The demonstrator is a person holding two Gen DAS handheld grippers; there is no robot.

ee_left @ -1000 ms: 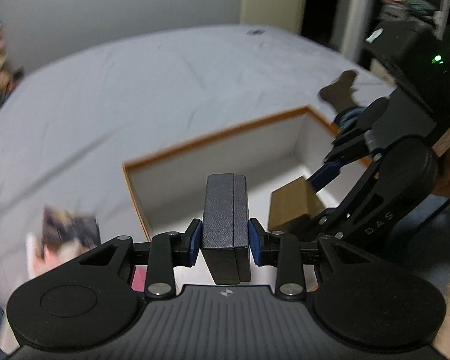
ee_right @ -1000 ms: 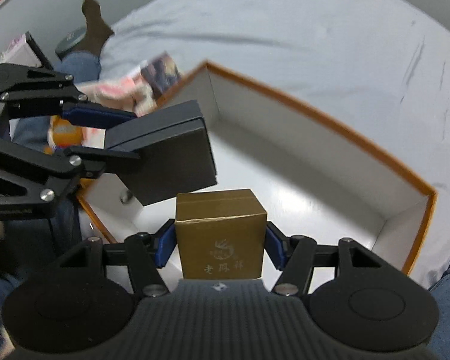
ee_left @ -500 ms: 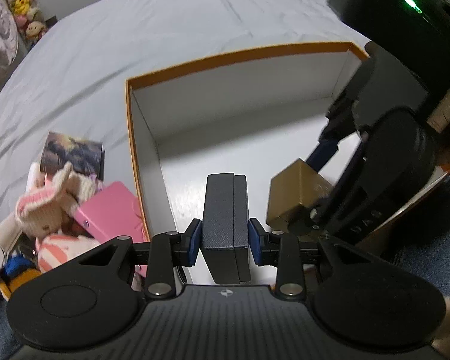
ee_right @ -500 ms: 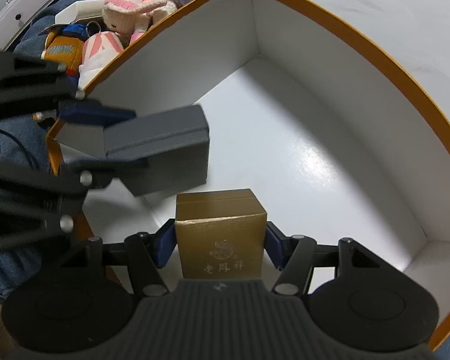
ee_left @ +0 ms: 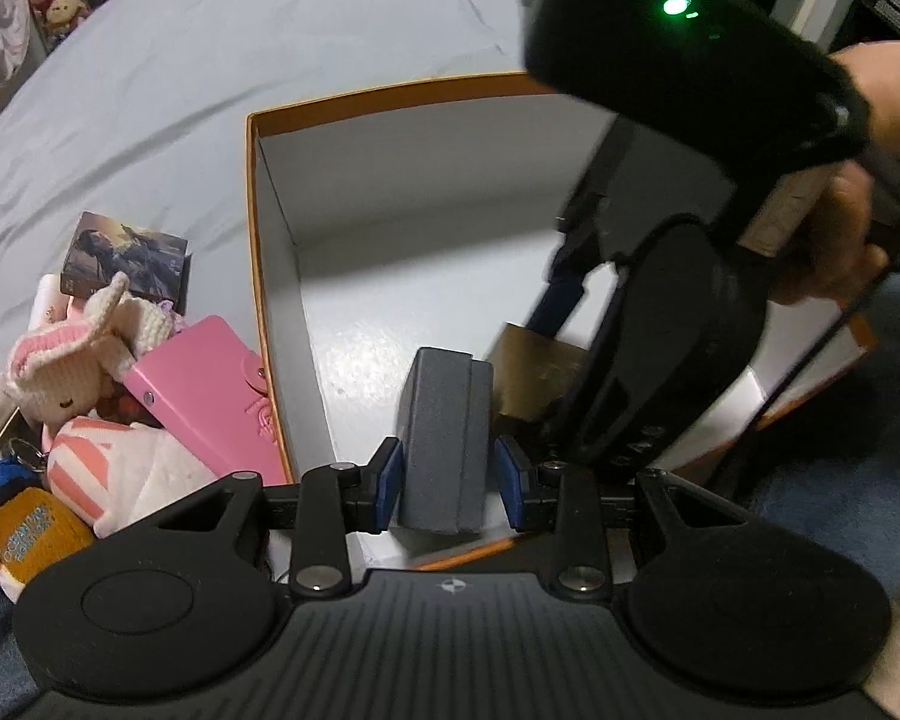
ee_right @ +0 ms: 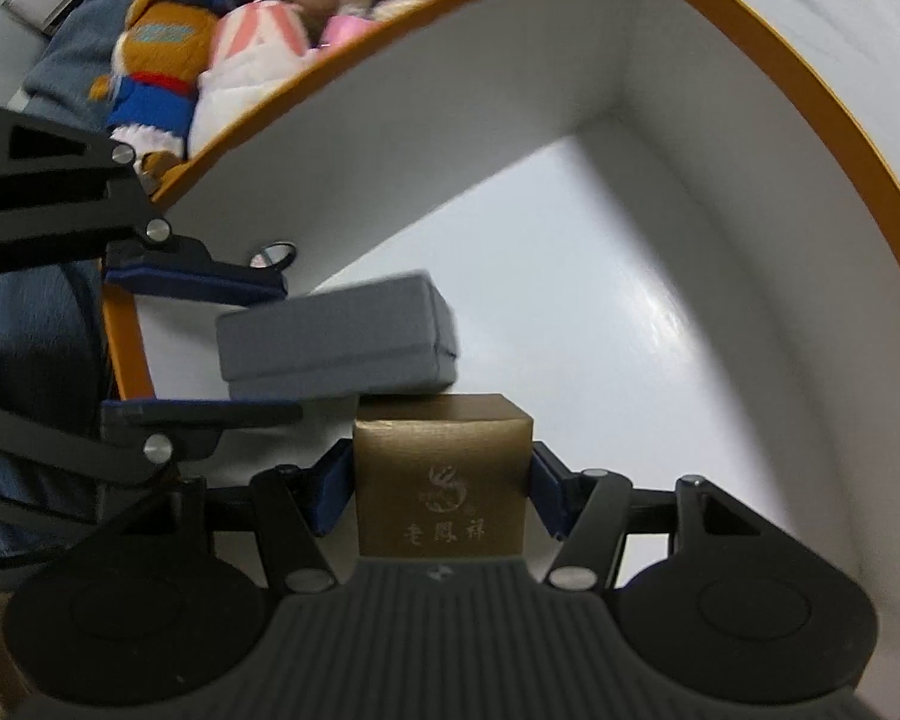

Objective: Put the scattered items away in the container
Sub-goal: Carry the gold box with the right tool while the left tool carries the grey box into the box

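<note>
The left gripper [ee_left: 447, 480] has its blue pads [ee_left: 385, 483] standing just beside the two sides of a grey box [ee_left: 444, 438]; a thin gap shows at each pad in the left wrist view, so I cannot tell if they press on it. The grey box is inside the container [ee_left: 282, 324], near its near-left corner, low over the white floor. In the right wrist view the same box lies between the two fingers and is a little tilted.

The right gripper [ee_right: 441, 489] holds a gold box [ee_right: 441, 486] with its pads against both sides; the jaws are narrow around it. This box is also inside the container, close to the near wall and just beside the grey box [ee_right: 336, 336]. If the two boxes touch is not clear.

Outside the left wall of the container, on the grey bed sheet [ee_left: 210, 60], lie a pink case [ee_left: 210, 384], a knitted rabbit [ee_left: 84, 348], a dark picture box [ee_left: 126, 252] and an orange plush toy [ee_left: 30, 540]. A person's hand [ee_left: 834, 252] grips the right gripper's handle.
</note>
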